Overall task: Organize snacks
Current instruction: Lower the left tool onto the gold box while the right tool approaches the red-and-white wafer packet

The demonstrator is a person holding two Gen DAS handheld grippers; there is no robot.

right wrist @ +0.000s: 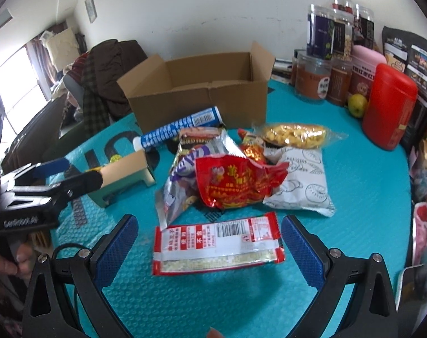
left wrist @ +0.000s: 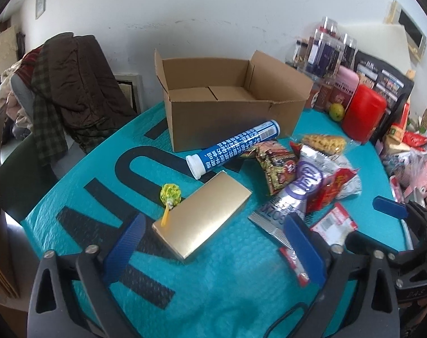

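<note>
You have not put anything away yet: the cardboard box [left wrist: 230, 104], in the upper centre of the left wrist view, stands open with its flaps up, and the part of its floor you can see is bare. Every snack lies out on the teal mat [left wrist: 100, 169] in front of it. Your left gripper [left wrist: 216, 239] has its blue pads spread wide on either side of the gold box [left wrist: 202, 217], low in the centre of that frame, and neither pad presses on it; a green lollipop [left wrist: 170, 194] lies against the box's upper left edge. Your right gripper [right wrist: 209, 249] is likewise spread, straddling the red-and-white flat packet [right wrist: 217, 243] in the lower centre of the right wrist view, apart from it on both sides. Above that packet sits the pile that is left: the red foil bag [right wrist: 236, 183], the white pillow bag [right wrist: 300, 180] to its right, the silver-purple pouch [right wrist: 185, 169] to its left, the clear bag of yellow puffs [right wrist: 295, 135] further up, and the blue-and-white tube [right wrist: 174, 129] lying just in front of the cardboard box. The jars and red canister [right wrist: 388, 109] at the upper right look like background stock rather than part of the job. I judge you are at the very start, with two first pickups lined up and the whole heap to go.
</note>
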